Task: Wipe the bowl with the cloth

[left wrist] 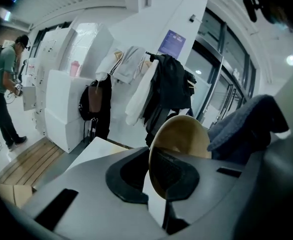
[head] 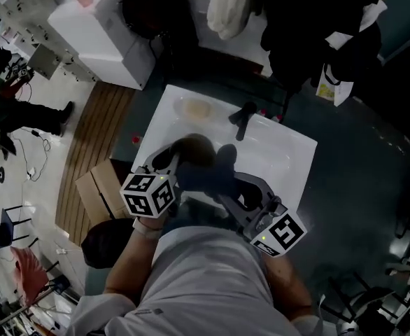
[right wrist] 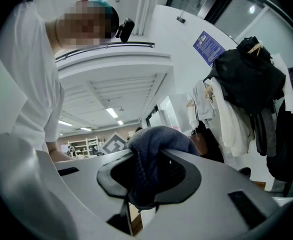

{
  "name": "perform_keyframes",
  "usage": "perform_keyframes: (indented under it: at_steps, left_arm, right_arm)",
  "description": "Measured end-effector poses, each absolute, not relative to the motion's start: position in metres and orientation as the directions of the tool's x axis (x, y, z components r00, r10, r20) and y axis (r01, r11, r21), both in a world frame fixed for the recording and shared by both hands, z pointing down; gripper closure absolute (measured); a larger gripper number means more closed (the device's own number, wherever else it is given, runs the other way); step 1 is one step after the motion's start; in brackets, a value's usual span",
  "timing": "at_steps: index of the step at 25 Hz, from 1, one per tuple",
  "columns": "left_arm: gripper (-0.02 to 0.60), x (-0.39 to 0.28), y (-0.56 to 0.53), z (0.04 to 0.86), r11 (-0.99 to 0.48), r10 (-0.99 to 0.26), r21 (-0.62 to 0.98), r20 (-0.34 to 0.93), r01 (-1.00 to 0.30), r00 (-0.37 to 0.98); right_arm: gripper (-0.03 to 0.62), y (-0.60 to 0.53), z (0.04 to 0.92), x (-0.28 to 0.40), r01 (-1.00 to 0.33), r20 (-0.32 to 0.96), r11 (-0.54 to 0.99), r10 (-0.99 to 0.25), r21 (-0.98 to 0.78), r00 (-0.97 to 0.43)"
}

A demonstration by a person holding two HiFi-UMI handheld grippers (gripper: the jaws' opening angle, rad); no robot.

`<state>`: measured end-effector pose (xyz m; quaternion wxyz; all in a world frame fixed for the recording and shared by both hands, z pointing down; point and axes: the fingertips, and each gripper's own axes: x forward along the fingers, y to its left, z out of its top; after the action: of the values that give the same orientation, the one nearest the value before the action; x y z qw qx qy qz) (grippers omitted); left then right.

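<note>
My left hand-held gripper (left wrist: 155, 181) is clamped on the rim of the tan bowl (left wrist: 184, 134), which it holds tilted on edge over the white table (head: 289, 152). My right hand-held gripper (right wrist: 144, 184) is closed on the dark blue cloth (right wrist: 154, 154), which bunches out above its jaws. In the head view the cloth is at about 4 o'clock from the bowl, right against it, though I cannot tell whether they touch. A black object (head: 243, 117) lies on the table at 12 o'clock, apart from both.
</note>
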<state>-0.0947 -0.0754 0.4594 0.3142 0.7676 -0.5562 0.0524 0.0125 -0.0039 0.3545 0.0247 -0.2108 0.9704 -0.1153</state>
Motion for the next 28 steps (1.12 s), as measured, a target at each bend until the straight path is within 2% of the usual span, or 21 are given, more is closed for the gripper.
perform_keyframes:
  at_steps: [15, 24, 28]
  left_arm:
    - [0.561, -0.028, -0.094, 0.443, -0.497, -0.641, 0.488, 0.35, -0.717, 0.683]
    - [0.557, -0.018, -0.091, 0.451, -0.491, -0.639, 0.485, 0.365, -0.724, 0.678]
    - [0.526, -0.013, -0.092, 0.454, -0.503, -0.634, 0.46, 0.379, -0.732, 0.674]
  right_arm:
    - [0.499, -0.046, 0.389, 0.022, -0.706, 0.194, 0.681, -0.679, -0.195, -0.708]
    - [0.499, -0.067, 0.41, 0.035, -0.818, 0.327, 0.549, -0.752, -0.169, -0.572]
    - [0.499, -0.081, 0.424, 0.04, -0.853, 0.402, 0.501, -0.758, -0.144, -0.513]
